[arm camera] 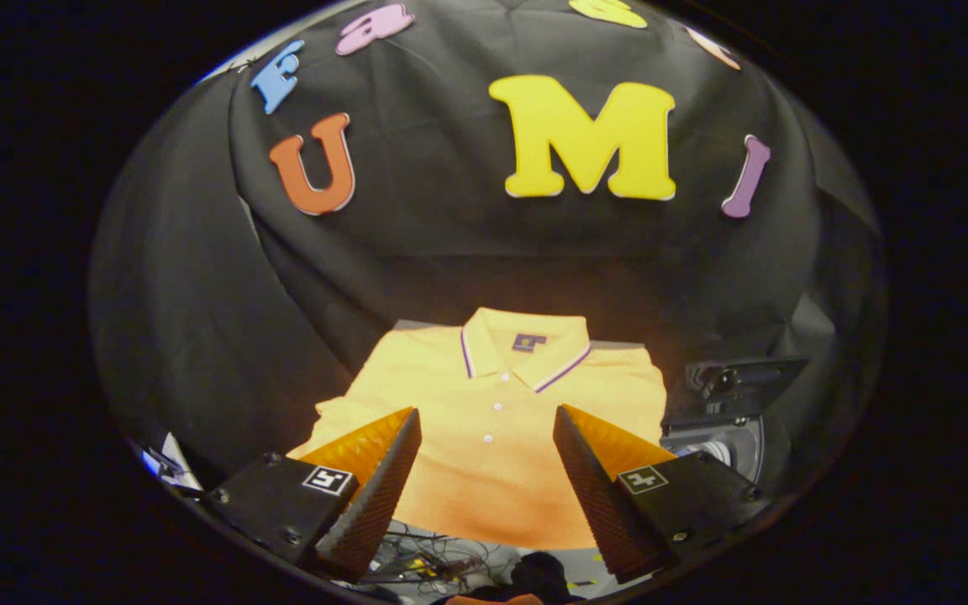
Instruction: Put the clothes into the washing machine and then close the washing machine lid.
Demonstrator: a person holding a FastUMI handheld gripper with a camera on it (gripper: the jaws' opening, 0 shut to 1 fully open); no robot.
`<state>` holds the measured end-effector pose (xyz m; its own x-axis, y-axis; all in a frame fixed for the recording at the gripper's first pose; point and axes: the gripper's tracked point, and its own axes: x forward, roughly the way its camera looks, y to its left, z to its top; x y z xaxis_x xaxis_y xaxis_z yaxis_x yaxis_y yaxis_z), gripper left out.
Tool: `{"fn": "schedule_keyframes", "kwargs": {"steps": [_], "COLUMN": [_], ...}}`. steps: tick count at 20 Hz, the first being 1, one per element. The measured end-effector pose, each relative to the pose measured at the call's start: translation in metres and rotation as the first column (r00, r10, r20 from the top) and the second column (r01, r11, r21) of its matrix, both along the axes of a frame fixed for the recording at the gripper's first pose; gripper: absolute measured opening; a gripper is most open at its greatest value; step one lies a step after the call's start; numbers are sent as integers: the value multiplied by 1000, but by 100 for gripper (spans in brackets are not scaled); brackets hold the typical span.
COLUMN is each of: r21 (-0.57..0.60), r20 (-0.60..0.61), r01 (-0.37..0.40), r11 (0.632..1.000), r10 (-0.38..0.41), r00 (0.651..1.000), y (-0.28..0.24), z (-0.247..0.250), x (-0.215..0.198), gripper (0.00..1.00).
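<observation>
My gripper [486,420] hangs with its fingers spread wide, nothing between the pads. Just ahead of them and below, the yellow polo shirt [492,437] lies flat, collar pointing away from me. The washing machine [723,420] stands beside my right finger, its lid raised.

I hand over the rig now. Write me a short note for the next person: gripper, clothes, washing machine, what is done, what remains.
Gripper: open, fingers apart, holding nothing, raised over the shirt.
Yellow polo shirt: spread flat on the table, collar away from the fingers, not yet grasped.
Washing machine: beside the shirt, just beyond the right finger, lid up.
Done: nothing.
Left: grasp the shirt, put it into the machine, close the lid.
</observation>
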<state>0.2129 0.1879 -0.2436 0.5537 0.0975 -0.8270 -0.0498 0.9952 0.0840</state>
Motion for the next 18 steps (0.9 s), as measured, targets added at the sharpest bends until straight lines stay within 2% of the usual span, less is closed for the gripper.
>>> {"fn": "schedule_keyframes", "kwargs": {"steps": [3, 8, 12, 18], "r21": [3, -61, -77, -128], "r20": [-136, -309, -383, -491], "r01": [22, -25, -53, -44], "r11": [1000, 998, 996, 991], "r10": [-21, 5, 19, -25], "r00": [991, 951, 923, 871], "y": [-4, 0, 9, 12], "z": [-29, -60, -72, -101], "x": [9, 12, 21, 20], "gripper": [99, 99, 98, 98]}}
